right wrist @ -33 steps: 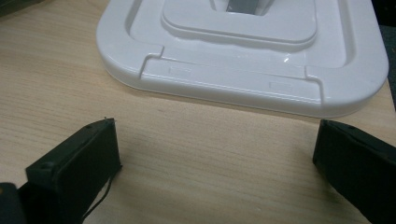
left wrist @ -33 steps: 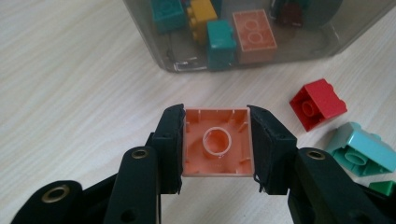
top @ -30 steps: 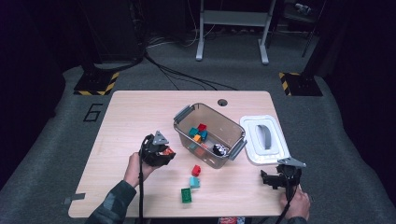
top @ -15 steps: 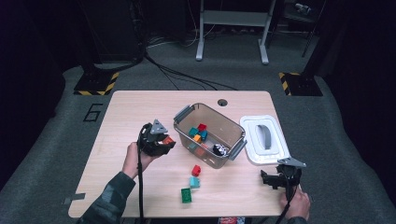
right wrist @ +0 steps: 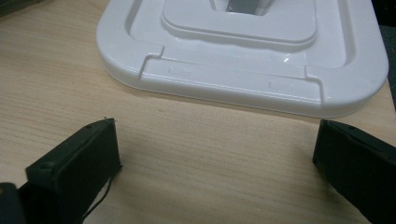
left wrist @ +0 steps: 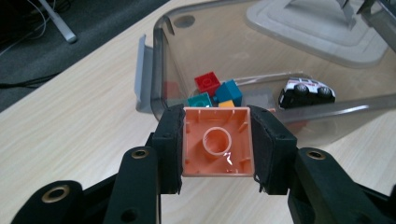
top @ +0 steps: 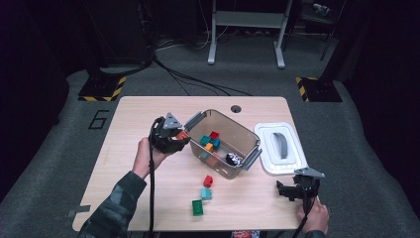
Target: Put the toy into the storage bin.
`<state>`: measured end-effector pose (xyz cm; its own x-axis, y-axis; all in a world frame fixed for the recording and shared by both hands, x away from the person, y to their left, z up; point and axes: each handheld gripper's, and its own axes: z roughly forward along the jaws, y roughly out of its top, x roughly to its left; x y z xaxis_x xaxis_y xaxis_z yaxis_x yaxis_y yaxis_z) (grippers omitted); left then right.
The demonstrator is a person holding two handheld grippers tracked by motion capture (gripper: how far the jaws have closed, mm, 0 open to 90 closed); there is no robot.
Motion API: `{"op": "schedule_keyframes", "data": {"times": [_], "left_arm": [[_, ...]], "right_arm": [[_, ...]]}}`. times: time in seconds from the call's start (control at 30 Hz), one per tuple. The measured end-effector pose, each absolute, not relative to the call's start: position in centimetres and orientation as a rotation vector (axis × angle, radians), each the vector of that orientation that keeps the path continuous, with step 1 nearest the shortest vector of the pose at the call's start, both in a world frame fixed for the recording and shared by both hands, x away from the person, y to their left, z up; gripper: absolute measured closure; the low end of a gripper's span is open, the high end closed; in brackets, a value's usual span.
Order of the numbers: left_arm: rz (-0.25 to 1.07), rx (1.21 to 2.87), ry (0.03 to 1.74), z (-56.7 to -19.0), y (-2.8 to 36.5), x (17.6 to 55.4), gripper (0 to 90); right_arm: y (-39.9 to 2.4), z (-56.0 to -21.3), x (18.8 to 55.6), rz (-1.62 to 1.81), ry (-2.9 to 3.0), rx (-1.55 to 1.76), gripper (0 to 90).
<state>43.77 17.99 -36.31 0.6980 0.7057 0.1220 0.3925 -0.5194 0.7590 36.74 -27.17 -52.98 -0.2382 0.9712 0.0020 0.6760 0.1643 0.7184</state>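
1. We take the clear plastic bin (top: 224,144) as our landmark; it stands open near the middle of the wooden worktop (top: 129,119).
2. The left gripper (left wrist: 215,144) has its jaws pinching an orange building brick (left wrist: 217,142), one pad on each side, the brick's hollow underside facing the camera.
3. In the high view we see that left gripper (top: 171,138) just beside the bin's left wall, off the worktop, with the orange brick (top: 182,135) at its tip near the rim.
4. Inside the bin we note a red brick (left wrist: 208,83), two teal bricks (left wrist: 229,91), a small orange brick (left wrist: 226,103) and a black-and-white toy car (left wrist: 307,91).
5. On the worktop in front of the bin lie three loose bricks: a red brick (top: 208,181) nearest the bin, a light teal brick (top: 206,194) beyond it, and a green brick (top: 197,207) farthest out.
6. The white lid (top: 281,148) lies flat on the worktop just to the right of the bin, handle side up.
7. The right gripper (top: 292,190) sits low at the worktop's near right corner, in front of the lid and well apart from the bin.
8. Its jaws are spread wide with only bare worktop between them; the lid's near edge (right wrist: 243,79) lies just ahead of them.
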Motion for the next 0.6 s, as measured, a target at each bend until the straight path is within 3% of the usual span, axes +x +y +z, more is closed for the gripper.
{"op": "schedule_keyframes", "data": {"times": [0.6], "left_arm": [[0.538,2.175,0.828,-35.8,15.4,46.5,59.2]], "right_arm": [[-27.2,-53.0,36.7,0.841,1.982,1.556,0.0]]}}
